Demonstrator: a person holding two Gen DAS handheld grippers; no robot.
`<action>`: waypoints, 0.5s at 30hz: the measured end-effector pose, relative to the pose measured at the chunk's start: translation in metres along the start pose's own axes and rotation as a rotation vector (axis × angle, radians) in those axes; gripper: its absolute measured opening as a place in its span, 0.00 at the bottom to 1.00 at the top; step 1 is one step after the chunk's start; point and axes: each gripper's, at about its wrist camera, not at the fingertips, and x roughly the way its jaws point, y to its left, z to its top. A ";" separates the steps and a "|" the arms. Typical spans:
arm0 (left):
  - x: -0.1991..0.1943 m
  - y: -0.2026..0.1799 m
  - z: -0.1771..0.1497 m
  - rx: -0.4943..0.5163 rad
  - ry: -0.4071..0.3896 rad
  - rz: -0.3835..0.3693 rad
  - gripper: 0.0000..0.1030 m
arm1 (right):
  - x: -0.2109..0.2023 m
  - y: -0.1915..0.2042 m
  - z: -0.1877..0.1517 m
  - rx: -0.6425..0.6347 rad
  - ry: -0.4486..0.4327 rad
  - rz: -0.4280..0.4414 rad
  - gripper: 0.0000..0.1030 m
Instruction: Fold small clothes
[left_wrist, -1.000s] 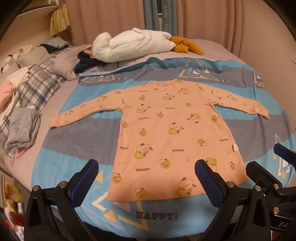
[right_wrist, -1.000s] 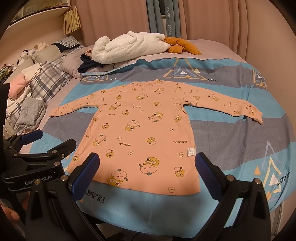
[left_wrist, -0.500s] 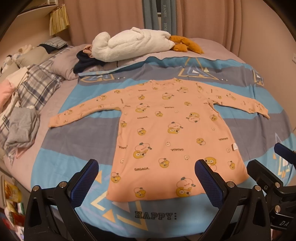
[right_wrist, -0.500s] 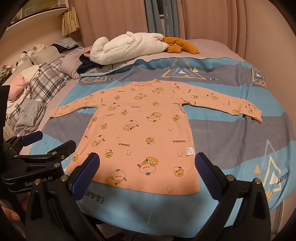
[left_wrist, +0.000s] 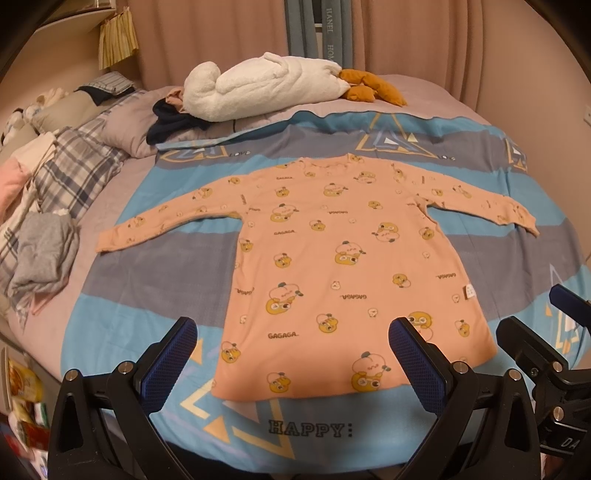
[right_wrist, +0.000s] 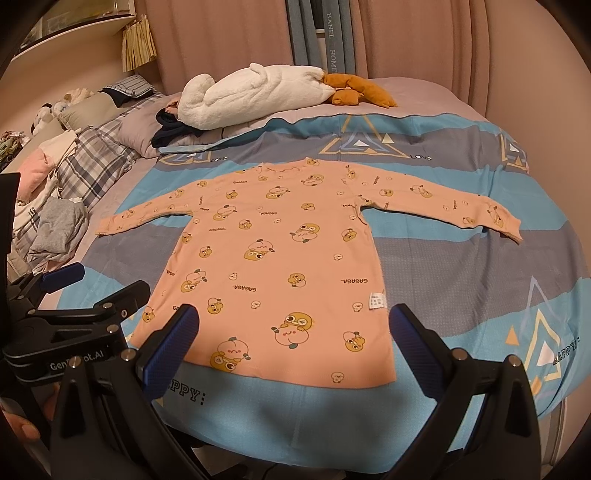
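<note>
"GAGAGA" repeats across the peach shirt; "HAPPY:" and "LOVE" sit on the blue bedspread; "HOME" runs down the curtain; "GenRobot.AI" marks the left gripper.

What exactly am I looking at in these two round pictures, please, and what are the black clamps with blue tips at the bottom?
There is no robot here: a person holds a two-finger gripper in each hand, and a fisheye camera on each looks forward along its fingers, hence the round, bent view. One picture is from the left gripper, the other from the right gripper; the left gripper also shows at the left edge of the right view. Both are open and hold nothing. Ahead, on a blue and grey blanket on a bed, a peach long-sleeved shirt with cartoon prints lies flat, sleeves spread, not yet folded. Behind it lie a white plush toy and, to the left, a heap of other clothes.
</note>
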 end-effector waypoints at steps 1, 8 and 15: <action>0.000 0.000 0.000 0.000 0.000 0.000 0.99 | 0.000 0.000 0.000 0.000 -0.001 0.000 1.00; 0.000 0.000 0.000 0.000 0.001 0.000 1.00 | 0.000 -0.001 0.000 0.000 0.002 -0.001 1.00; 0.000 0.000 0.000 0.001 0.001 0.000 0.99 | 0.000 -0.001 0.000 0.001 0.002 -0.001 1.00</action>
